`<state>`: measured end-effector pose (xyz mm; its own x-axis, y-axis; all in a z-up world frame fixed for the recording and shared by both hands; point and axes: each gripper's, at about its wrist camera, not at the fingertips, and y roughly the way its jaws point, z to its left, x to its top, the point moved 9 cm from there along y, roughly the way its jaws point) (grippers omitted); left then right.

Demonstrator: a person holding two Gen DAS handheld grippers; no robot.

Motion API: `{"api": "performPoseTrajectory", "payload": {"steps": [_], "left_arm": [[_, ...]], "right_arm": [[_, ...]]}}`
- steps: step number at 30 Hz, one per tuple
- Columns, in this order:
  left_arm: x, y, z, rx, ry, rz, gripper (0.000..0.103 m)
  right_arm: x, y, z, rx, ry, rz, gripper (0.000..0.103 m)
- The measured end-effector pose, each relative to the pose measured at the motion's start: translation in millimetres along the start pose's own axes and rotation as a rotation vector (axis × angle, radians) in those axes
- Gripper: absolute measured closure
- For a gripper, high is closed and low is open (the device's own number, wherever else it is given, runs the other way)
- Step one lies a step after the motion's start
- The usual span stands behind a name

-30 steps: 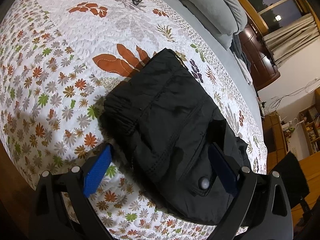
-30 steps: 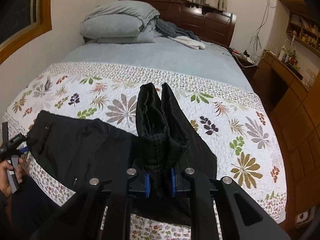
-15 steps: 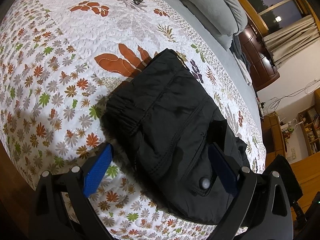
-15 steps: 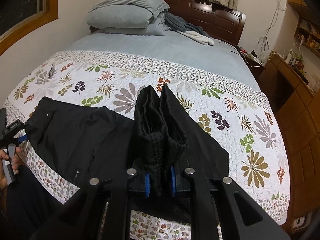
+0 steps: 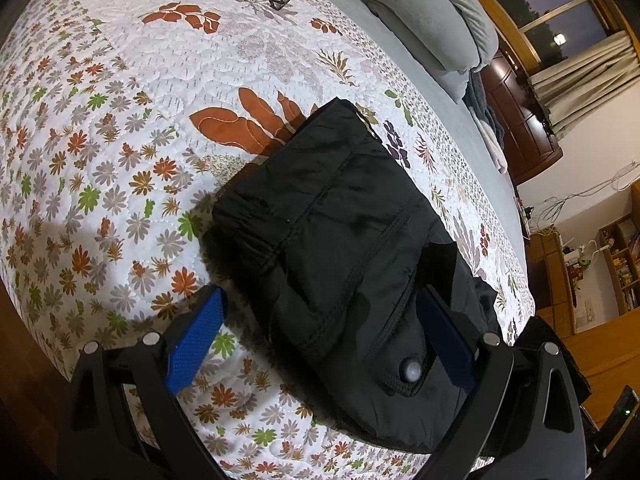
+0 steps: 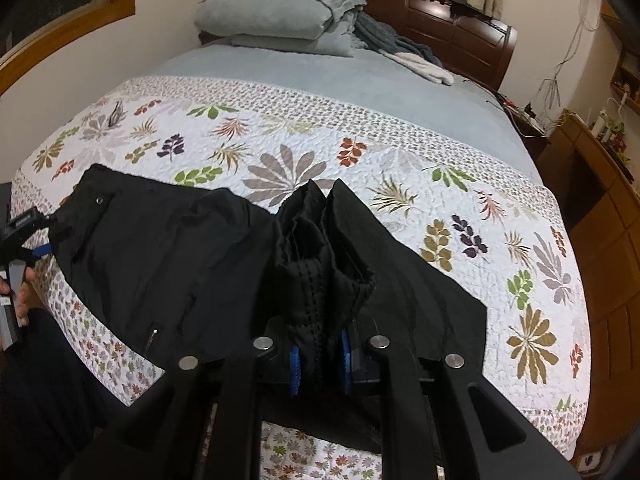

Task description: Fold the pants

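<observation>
L wrist view, left to right: floral quilt (image 5: 120, 140) fills upper left and centre; black pants (image 5: 344, 248) lie mid-frame, waistband end w/ snap button at lower right. L gripper (image 5: 320, 340) jaws wide apart, blue pads either side of the waist fabric, gripping nothing. Grey pillows (image 5: 432, 12) upper right.

R wrist view, left to right: L gripper (image 6: 24, 236) at far left edge beside the waist end; pants (image 6: 168, 256) spread across lower centre on quilt (image 6: 400, 152); R gripper (image 6: 320, 364) bottom centre, jaws closed on a bunched-up hem/leg end standing up between the blue pads. Pillows (image 6: 280, 8) top centre.

Step in hand, my read: R carries leg ends over twd waist for a fold; L should pin or grab the waist.

To do it well:
- keep R pinch firm, both layers in
- lift enough so cloth clears the lower layer, no dragging
- travel straight along pant length so edges line up
- L closes on the waistband or presses it, otherwise whole garment slides on the quilt
- lay hem down flush w/ waist, release after cloth rests flat

Risk: thick bunch slips out one side.
</observation>
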<state>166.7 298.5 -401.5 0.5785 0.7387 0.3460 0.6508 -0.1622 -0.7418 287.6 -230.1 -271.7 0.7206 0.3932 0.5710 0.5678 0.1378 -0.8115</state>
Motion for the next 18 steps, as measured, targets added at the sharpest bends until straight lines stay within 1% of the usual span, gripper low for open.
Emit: {"api": "performPoseTrajectory", "payload": {"steps": [5,10,18], "left_arm": [[1.6,0.5,0.1,-0.01,-0.01,-0.003,0.008],[1.3,-0.8,0.9,-0.02,-0.018,-0.005,0.008],[0.4,-3.4,1.9,-0.039,-0.03,-0.005,0.008]], "right_arm": [[-8.6,12.5,16.2,-0.009,-0.054,0.021,0.088],[-23.8,27.2,38.0,-0.041,-0.148,0.045,0.088],[-41.1,47.5,58.2,-0.072,-0.228,0.088,0.088]]}}
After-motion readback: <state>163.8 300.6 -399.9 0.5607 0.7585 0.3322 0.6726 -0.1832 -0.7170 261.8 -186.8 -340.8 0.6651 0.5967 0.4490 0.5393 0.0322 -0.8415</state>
